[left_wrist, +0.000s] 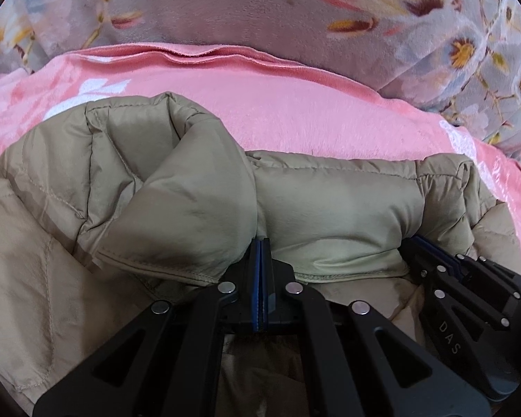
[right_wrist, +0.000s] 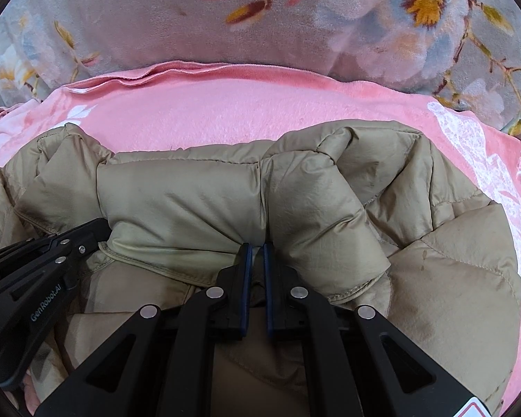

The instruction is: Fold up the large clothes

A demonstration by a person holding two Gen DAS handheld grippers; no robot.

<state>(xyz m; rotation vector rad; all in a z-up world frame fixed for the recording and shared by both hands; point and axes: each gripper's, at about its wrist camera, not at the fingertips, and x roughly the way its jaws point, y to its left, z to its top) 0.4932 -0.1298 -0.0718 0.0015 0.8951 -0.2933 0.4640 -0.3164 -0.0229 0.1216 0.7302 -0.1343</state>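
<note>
A khaki quilted puffer jacket (left_wrist: 330,205) lies on a pink blanket (left_wrist: 295,104), with a padded edge rolled up along its far side. My left gripper (left_wrist: 261,243) is shut on that padded edge near its left part. My right gripper (right_wrist: 257,246) is pinched on the same jacket (right_wrist: 191,201) edge further right, its blue pads a narrow gap apart with fabric between them. Each gripper shows in the other's view: the right one in the left wrist view (left_wrist: 420,243), the left one in the right wrist view (right_wrist: 100,229).
The pink blanket (right_wrist: 225,107) has white prints and a folded far hem. Behind it lies a grey floral plush cover (left_wrist: 225,3), also in the right wrist view (right_wrist: 156,17). More jacket fabric bunches below both grippers.
</note>
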